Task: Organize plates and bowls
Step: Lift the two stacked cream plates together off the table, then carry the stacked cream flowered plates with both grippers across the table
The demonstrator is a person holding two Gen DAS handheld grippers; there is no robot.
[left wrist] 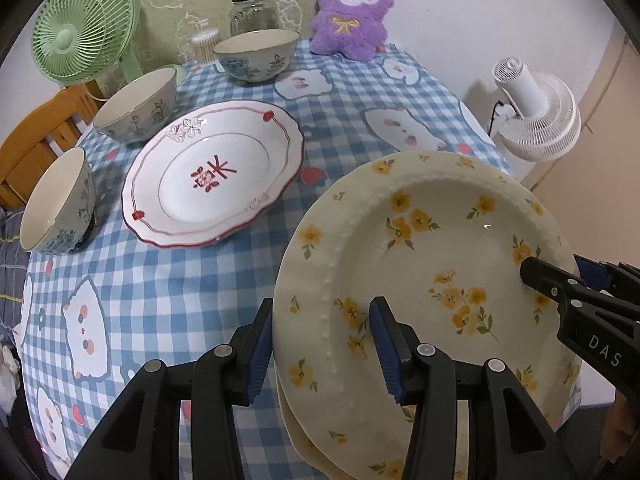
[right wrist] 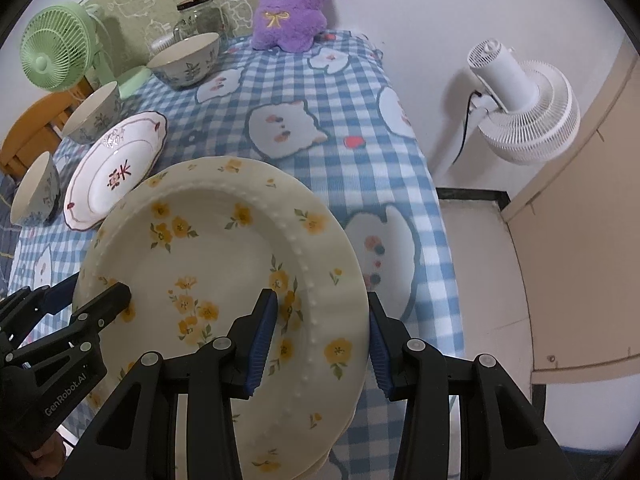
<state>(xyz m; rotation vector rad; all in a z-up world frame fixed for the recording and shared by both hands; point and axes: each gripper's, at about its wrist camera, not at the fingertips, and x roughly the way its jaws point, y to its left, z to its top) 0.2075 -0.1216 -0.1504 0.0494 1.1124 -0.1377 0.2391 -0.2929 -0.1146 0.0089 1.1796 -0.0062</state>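
A cream plate with yellow flowers point(left wrist: 424, 264) lies on top of a like plate at the table's near right edge; it also shows in the right wrist view point(right wrist: 224, 256). My left gripper point(left wrist: 322, 344) straddles its left rim, jaws open with a gap at each pad. My right gripper point(right wrist: 322, 340) straddles its right rim, also open. A white plate with a red character point(left wrist: 216, 176) lies at mid-left. Three blue-patterned bowls stand near it: one in front left point(left wrist: 56, 204), one behind point(left wrist: 136, 108), one at the back point(left wrist: 256, 54).
A blue checked tablecloth point(left wrist: 160, 292) covers the table. At the back stand a green fan point(left wrist: 80, 28), a glass jar point(left wrist: 254, 10), a cotton-swab tub point(left wrist: 205, 44) and a purple plush toy point(left wrist: 352, 12). A white fan point(right wrist: 516, 108) stands on the floor to the right.
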